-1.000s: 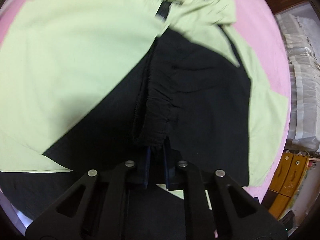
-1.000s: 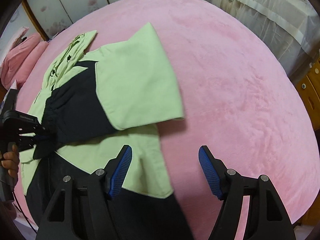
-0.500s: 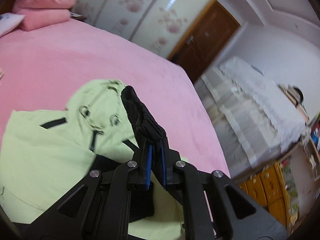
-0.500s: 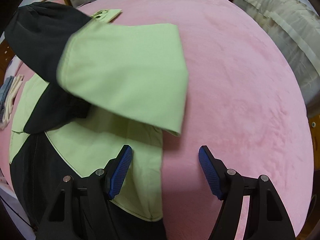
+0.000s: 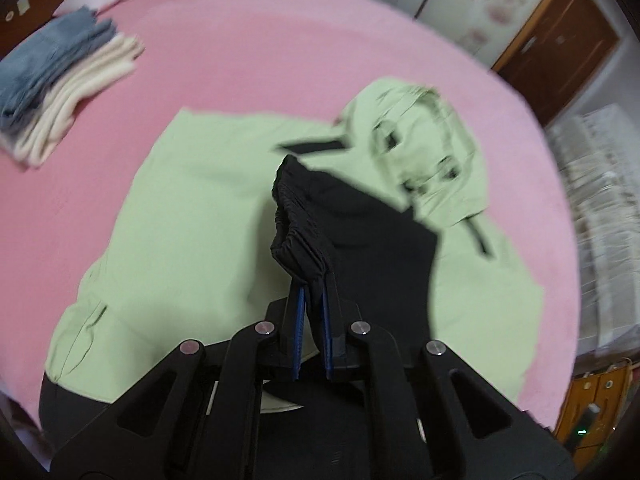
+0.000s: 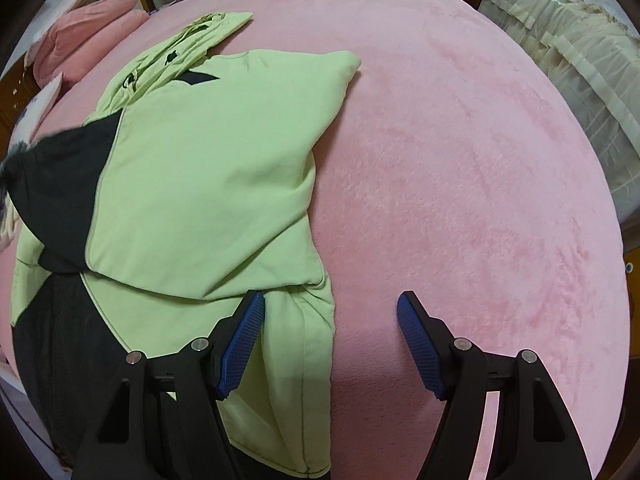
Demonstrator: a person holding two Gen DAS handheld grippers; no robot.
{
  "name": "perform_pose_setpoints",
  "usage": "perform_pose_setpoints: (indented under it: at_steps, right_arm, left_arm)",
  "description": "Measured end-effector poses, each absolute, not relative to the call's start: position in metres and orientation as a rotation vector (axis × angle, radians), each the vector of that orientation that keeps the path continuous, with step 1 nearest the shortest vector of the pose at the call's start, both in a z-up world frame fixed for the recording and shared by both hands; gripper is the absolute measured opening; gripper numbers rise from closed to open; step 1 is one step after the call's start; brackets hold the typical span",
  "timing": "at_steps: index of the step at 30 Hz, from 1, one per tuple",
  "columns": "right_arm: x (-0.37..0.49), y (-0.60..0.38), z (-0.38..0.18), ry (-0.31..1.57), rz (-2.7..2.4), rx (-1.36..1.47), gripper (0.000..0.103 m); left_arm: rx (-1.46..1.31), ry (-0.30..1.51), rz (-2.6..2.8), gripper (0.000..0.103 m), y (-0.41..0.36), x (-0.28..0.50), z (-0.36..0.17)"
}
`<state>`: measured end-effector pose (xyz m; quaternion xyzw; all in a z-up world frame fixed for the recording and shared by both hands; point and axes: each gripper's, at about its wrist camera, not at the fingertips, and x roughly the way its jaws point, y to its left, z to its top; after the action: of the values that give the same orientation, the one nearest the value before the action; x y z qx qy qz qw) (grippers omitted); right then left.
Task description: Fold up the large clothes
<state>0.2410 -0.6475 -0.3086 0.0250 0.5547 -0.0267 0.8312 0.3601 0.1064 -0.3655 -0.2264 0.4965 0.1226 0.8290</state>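
A light green and black hooded jacket (image 5: 180, 208) lies on the pink bed (image 5: 260, 72); its hood (image 5: 432, 148) points to the far side. My left gripper (image 5: 312, 292) is shut on the sleeve's black ribbed cuff (image 5: 296, 224) and holds it above the jacket's body. In the right wrist view the same jacket (image 6: 208, 176) lies left of centre, its sleeve folded across the chest with the black cuff end (image 6: 52, 184) at the left. My right gripper (image 6: 330, 312) is open and empty, its left finger (image 6: 244, 336) over the jacket's right edge.
A stack of folded cream and blue clothes (image 5: 60, 92) lies at the bed's far left. Pink pillows (image 6: 84, 36) sit at the head. A beige covered piece of furniture (image 6: 576, 52) stands to the right, a wardrobe and a wooden door (image 5: 560, 44) behind.
My left gripper has carried the black cuff across the jacket towards the left, and the sleeve now lies folded over the chest. My right gripper has stayed open near the jacket's edge.
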Motion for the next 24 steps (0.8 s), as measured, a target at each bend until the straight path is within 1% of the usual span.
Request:
perform_pose_setpoints:
  at_steps: [2,4,6,7,8,9,10,11,14,16,17,19,22,24]
  right_arm:
    - [0.244,-0.65,-0.303,1.173,-0.024,0.073,0.07]
    - [0.235,-0.657,-0.287,1.13,0.009,0.101,0.07]
    - [0.225,-0.666,-0.271,1.066,0.028,0.147,0.064]
    - [0.223,-0.669,-0.265,1.045,0.025,0.168,0.054]
    - [0.222,-0.672,-0.26,1.039,0.014,0.198,0.039]
    - [0.223,-0.673,-0.259,1.048,0.019,0.241,0.032]
    - [0.226,-0.672,-0.259,1.059,0.039,0.278,0.022]
    - [0.23,-0.672,-0.261,1.068,0.079,0.319,0.019]
    - [0.254,-0.651,-0.266,1.08,0.194,0.373,0.013]
    - [0.263,-0.635,-0.276,1.118,0.271,0.41,0.013]
    - [0.267,-0.631,-0.284,1.142,0.304,0.426,0.013]
    - [0.276,-0.626,-0.295,1.185,0.32,0.429,0.013]
    - [0.286,-0.636,-0.318,1.271,0.259,0.4,0.012]
    - [0.278,-0.667,-0.324,1.266,0.18,0.371,0.007]
  left_arm:
    - [-0.486,1.085,0.287,0.005,0.108,0.359,-0.38]
    - [-0.472,1.127,0.331,0.006,0.105,0.354,-0.382]
    - [-0.467,1.227,0.369,0.008,0.103,0.35,-0.383]
    - [-0.458,1.237,0.362,0.014,0.098,0.348,-0.379]
    - [-0.447,1.23,0.349,0.024,0.092,0.347,-0.373]
    - [-0.417,1.209,0.307,0.031,0.078,0.344,-0.363]
    - [-0.392,1.192,0.267,0.046,0.068,0.343,-0.355]
    - [-0.356,1.166,0.207,0.053,0.052,0.343,-0.346]
    - [-0.292,1.142,0.048,0.053,0.014,0.352,-0.343]
    - [-0.267,1.172,-0.011,0.052,-0.007,0.365,-0.354]
    - [-0.236,1.21,0.003,0.044,-0.018,0.373,-0.366]
    - [-0.175,1.293,0.057,0.033,-0.028,0.386,-0.389]
    - [-0.07,1.418,0.225,0.032,-0.016,0.395,-0.43]
    - [0.019,1.465,0.324,0.032,0.0,0.396,-0.446]
